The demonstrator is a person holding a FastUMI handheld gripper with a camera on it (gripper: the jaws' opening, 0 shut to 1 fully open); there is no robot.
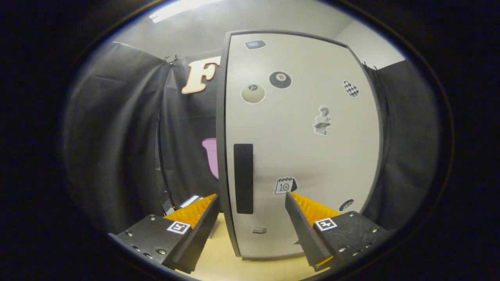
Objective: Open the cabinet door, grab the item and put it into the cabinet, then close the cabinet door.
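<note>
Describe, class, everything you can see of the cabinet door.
The cabinet door is a pale, smooth panel with a dark frame, standing upright and shut on the light wooden table. A black vertical handle sits near its left edge, and stickers dot the face. The open claw straddles that handle, touching nothing.

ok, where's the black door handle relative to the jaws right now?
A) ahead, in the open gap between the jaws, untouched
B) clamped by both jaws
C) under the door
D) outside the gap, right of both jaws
A: the handle sits on the cabinet door ahead of the open gripper, between its spread jaws, with neither touching it.
</note>
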